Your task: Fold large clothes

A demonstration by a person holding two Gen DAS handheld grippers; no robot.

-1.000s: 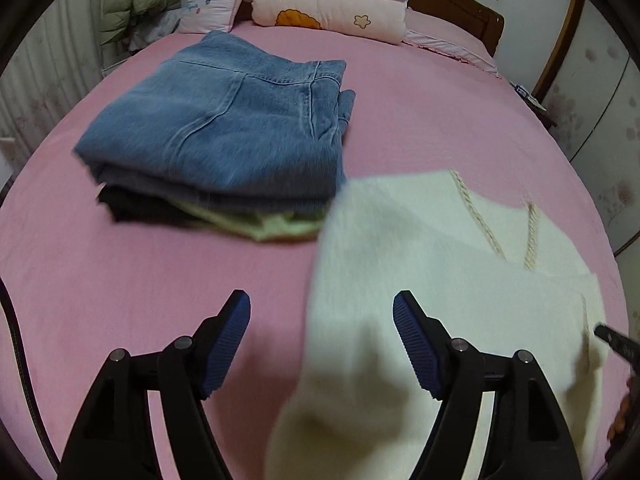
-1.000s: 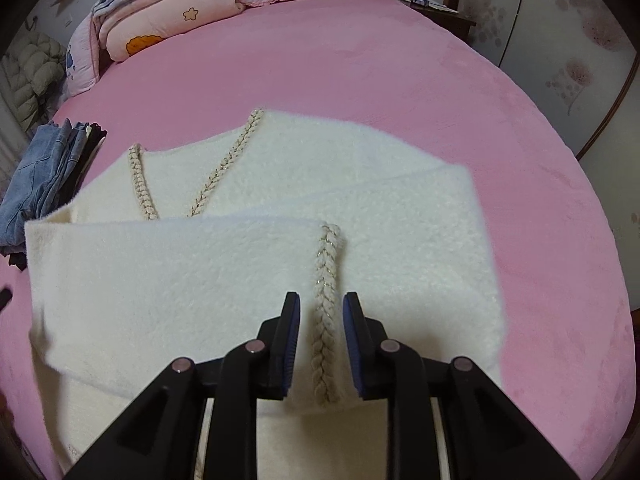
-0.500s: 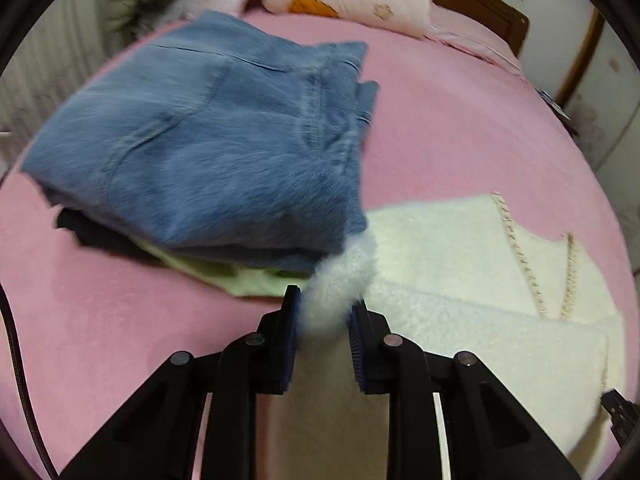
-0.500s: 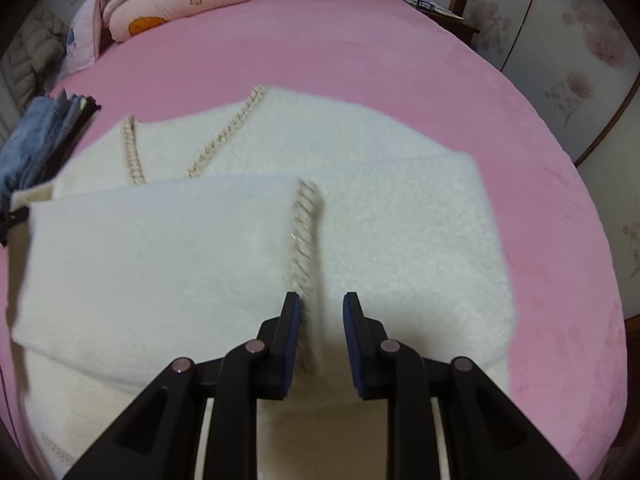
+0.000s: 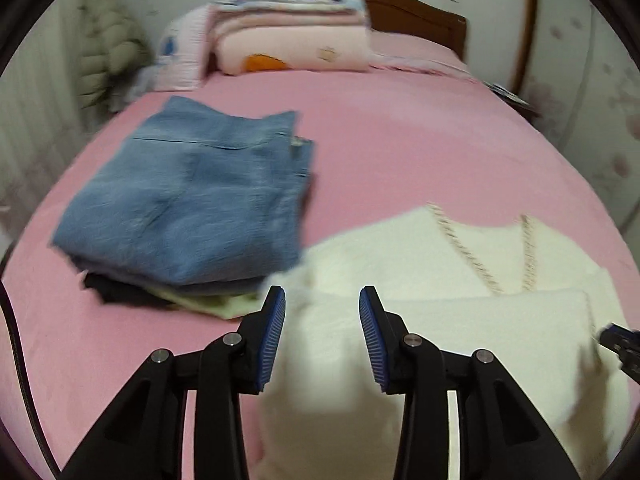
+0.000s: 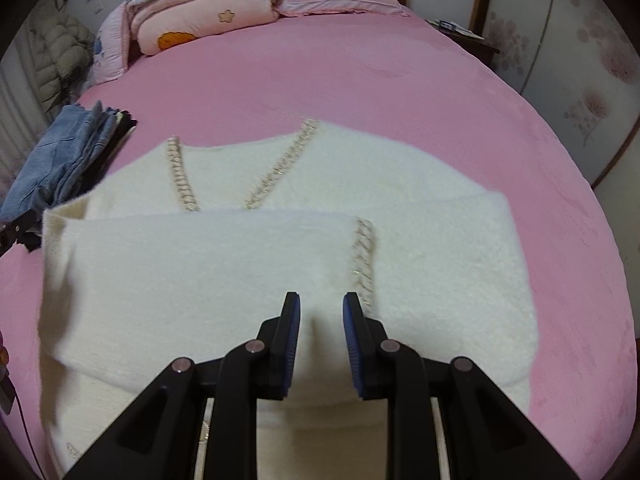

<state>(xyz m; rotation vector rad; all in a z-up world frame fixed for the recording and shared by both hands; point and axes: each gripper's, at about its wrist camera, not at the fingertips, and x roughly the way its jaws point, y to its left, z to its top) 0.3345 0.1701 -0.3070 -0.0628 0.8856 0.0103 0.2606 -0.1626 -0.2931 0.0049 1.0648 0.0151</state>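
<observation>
A fluffy cream sweater [image 6: 280,208] with braided gold trim lies on the pink bed [image 6: 360,72], its lower part folded up over the body. It also shows in the left wrist view [image 5: 460,312]. My left gripper [image 5: 322,334] is open over the sweater's left edge, with cloth between the jaws but not pinched. My right gripper [image 6: 320,344] has its jaws close together on a fold of the sweater near the trimmed edge.
A stack of folded clothes topped by blue jeans [image 5: 192,196] lies left of the sweater and shows in the right wrist view [image 6: 60,152] too. Folded quilts and pillows [image 6: 200,12] sit at the headboard. A puffy coat [image 5: 108,56] hangs at far left.
My left gripper held the sweater's left edge half a second ago and has now opened and pulled back. My right gripper stays narrow on the sweater, whose folded layer has shifted slightly.
</observation>
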